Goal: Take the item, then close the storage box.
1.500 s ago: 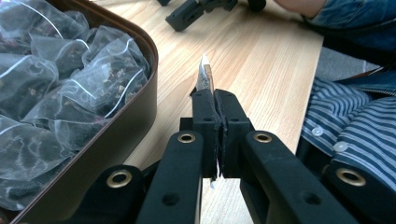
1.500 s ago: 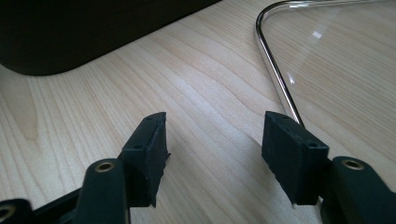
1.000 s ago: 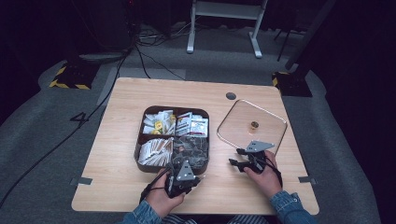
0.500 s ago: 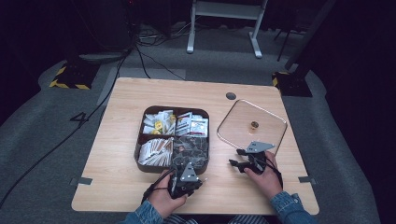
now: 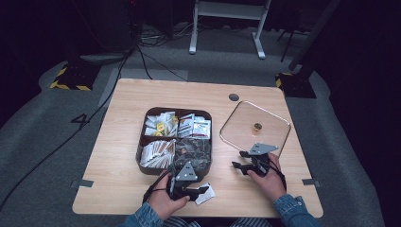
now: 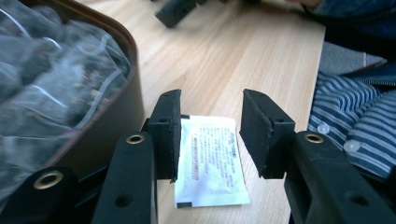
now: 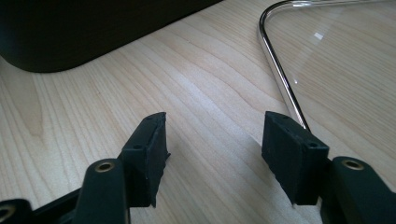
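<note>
A small white printed packet lies flat on the wooden table, just off the brown tray's near right corner; in the high view the packet sits by the table's front edge. My left gripper hovers over it. Its jaws have just been opening, and the packet lies below the gap with neither pad pressing on it. In the high view the left gripper points right. My right gripper rests open on bare wood with nothing between its pads, close to the glass lid's rim; in the high view the right gripper points left.
The brown tray has compartments with several sachets and clear bags; its wall is just left of my left jaws. A square glass lid with a small knob lies at the right. Its metal rim runs past my right jaws.
The left gripper's jaws have opened and the white packet now lies free on the table beside them. The right gripper has stayed where it was.
</note>
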Available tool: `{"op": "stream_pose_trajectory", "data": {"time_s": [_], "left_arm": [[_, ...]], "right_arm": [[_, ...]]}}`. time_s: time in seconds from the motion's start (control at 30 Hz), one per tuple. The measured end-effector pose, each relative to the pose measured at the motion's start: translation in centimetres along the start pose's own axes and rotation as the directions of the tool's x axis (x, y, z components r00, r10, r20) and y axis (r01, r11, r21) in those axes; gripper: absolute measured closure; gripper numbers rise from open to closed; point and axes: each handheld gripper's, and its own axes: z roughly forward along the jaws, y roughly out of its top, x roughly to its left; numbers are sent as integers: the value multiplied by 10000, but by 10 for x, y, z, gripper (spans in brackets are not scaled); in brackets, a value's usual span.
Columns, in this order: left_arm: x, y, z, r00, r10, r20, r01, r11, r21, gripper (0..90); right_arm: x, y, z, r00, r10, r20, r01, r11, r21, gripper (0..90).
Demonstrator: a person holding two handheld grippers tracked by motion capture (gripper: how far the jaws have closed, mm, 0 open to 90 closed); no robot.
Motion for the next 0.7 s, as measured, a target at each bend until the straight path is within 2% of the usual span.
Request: {"op": "stream_pose_trajectory", "data": {"time_s": [0.27,0.53,0.7], "left_arm": [[5,1,-12,9990,-288,-347,268,9981,-556,566],[6,1,-22,9975,-329,-624,273,9957,-884,558],[7,0,-33,9947,-401,-948,286,9923,-1203,550]], "right_arm": [[0,0,0,10000,7,-5,-7,10000,1,407],[0,0,0,10000,15,-33,-15,10000,4,406],[-1,0,0,10000,10,-71,-10,10000,24,401]]}}
